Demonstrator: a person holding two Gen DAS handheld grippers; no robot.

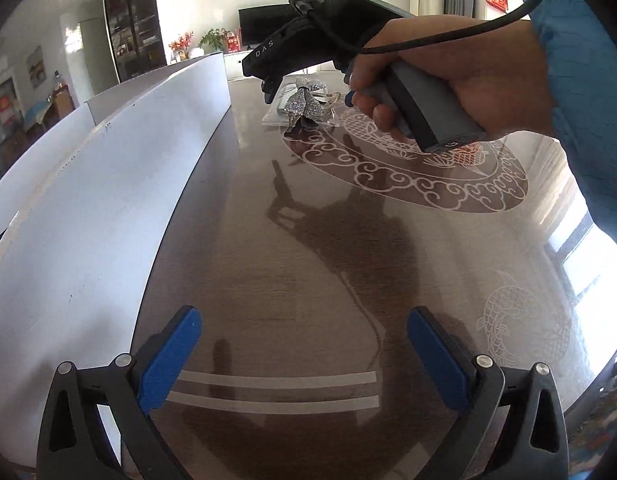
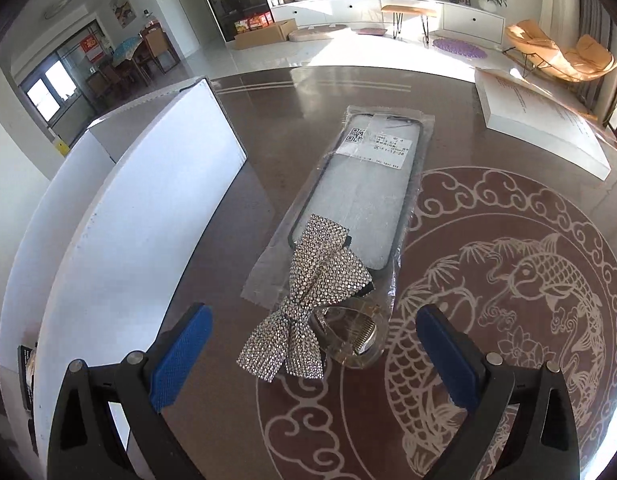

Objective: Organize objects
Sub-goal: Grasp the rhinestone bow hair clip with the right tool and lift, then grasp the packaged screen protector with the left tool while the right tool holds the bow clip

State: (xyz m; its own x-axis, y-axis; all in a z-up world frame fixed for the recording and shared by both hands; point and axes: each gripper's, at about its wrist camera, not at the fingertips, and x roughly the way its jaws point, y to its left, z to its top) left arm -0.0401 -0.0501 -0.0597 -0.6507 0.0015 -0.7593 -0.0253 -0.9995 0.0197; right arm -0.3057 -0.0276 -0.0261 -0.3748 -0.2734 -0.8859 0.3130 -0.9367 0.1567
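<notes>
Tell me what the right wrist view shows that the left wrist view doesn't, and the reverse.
Only the right wrist view: the label on the bagged phone case, a white book far right, and the open right gripper above the bow.
Only the left wrist view: the open left gripper, empty over bare table, and the hand carrying the right gripper.
Both: the rhinestone bow, white box, carp medallion.

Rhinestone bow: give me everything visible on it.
The rhinestone bow is a silvery bow covered in small sparkling stones, with dark backing showing at its edges. It lies flat and slanted on the table, its upper wing overlapping the near end of the bagged phone case. A clear comb clip sits against its right side. It lies ahead of the open right gripper, whose fingers do not touch it.
</notes>
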